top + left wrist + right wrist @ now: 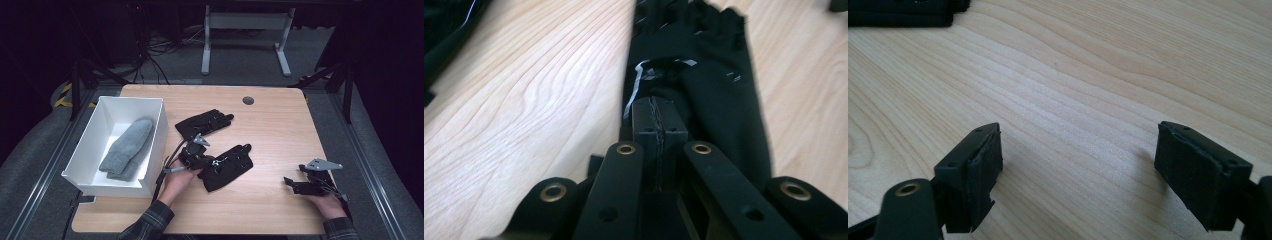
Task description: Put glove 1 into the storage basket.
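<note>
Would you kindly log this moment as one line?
left gripper: shut on near black glove | right gripper: open above table | grey gloves: in white box

The near glove's (719,100) fingertips are cut off by the top edge in the left gripper view, and its cuff hides behind the left tool (658,125). The far glove (898,12) is cropped at the right gripper view's top.

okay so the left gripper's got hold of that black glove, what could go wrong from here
1. The left gripper is shut on only the cuff edge of the near glove, so the cloth may slip out when lifted.
2. The box wall stands close beside it; a dangling glove could catch on the rim.
3. The second glove lies close by and may get dragged along.
</note>
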The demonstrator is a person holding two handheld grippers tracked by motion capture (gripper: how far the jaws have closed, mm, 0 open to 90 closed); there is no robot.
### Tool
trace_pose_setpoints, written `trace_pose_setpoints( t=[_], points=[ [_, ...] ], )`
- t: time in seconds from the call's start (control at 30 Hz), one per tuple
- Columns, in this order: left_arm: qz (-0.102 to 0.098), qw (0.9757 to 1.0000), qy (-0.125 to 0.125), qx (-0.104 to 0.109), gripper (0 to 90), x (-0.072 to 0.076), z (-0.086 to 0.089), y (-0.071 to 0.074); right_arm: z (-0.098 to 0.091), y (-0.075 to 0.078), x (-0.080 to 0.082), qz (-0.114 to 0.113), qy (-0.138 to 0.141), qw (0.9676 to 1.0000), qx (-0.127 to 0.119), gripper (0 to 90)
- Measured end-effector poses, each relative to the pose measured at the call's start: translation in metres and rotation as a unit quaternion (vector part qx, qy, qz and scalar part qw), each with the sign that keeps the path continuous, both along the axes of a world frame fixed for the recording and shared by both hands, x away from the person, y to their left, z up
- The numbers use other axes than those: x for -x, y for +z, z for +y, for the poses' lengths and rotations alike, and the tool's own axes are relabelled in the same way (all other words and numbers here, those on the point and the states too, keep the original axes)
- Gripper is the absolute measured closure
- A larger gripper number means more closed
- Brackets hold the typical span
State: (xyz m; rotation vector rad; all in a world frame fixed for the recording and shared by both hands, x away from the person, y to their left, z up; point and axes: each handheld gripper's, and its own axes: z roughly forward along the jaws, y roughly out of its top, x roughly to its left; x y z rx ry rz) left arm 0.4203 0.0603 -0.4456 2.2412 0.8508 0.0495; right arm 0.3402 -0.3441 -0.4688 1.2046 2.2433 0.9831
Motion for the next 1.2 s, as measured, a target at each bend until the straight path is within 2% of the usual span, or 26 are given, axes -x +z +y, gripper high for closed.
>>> trace_pose_setpoints(
  t=[0.1, 0.13, 0.23, 0.47, 0.6, 0.77, 0.87, 0.93, 1.0, 1.07, 1.1, 1.2],
  points=[
    [0.008, 0.9999, 0.0, -0.012, 89.8, -0.002, -0.002, -0.008, 0.0, 0.0, 0.0, 0.0, 0.0, 1.0, 0.0, 19.4],
    [0.009, 0.9999, -0.001, -0.011, 89.8, -0.002, -0.003, -0.01, 0.0, 0.0, 0.0, 0.0, 0.0, 1.0, 0.0, 19.4],
    [0.009, 0.9999, -0.002, -0.012, 89.8, 0.0, -0.005, -0.009, 0.0, 0.0, 0.0, 0.0, 0.0, 1.0, 0.001, 19.4],
    [0.021, 0.999, -0.039, -0.002, 89.8, 0.012, -0.023, -0.009, 0.0, 0.0, 0.0, 0.0, 0.001, 1.0, 0.001, 19.4],
    [0.029, 0.9974, -0.066, 0.005, 89.8, 0.022, -0.038, -0.009, 0.0, 0.0, 0.0, 0.0, 0.0, 1.0, 0.002, 19.4],
    [0.028, 0.9946, -0.099, 0.008, 89.8, 0.035, -0.058, -0.01, 0.0, 0.0, 0.0, 0.0, 0.001, 1.0, 0.001, 19.4],
    [0.022, 0.994, -0.107, 0.004, 89.7, 0.038, -0.062, -0.009, 0.0, 0.0, 0.0, -0.001, 0.001, 1.0, 0.003, 20.4],
    [0.015, 0.9942, -0.106, 0.004, 87.1, 0.039, -0.06, -0.007, 0.001, 0.001, 0.001, -0.001, 0.003, 1.0, 0.004, 27.4],
    [0.007, 0.9951, -0.099, 0.006, 79.3, 0.037, -0.054, -0.004, 0.006, 0.006, 0.002, -0.009, 0.01, 0.9998, 0.015, 40.6],
    [0.003, 0.9955, -0.095, 0.006, 70.3, 0.037, -0.052, -0.003, 0.01, 0.011, 0.003, -0.015, 0.018, 0.9997, 0.005, 53.3],
    [0.001, 0.9963, -0.086, 0.005, 62.9, 0.035, -0.047, -0.001, 0.015, 0.015, 0.003, -0.016, 0.027, 0.9995, -0.003, 64.4],
    [-0.012, 0.9972, -0.073, -0.009, 53.4, 0.034, -0.035, -0.001, 0.028, 0.021, 0.003, -0.016, 0.044, 0.9988, -0.017, 79.6]
  ],
)
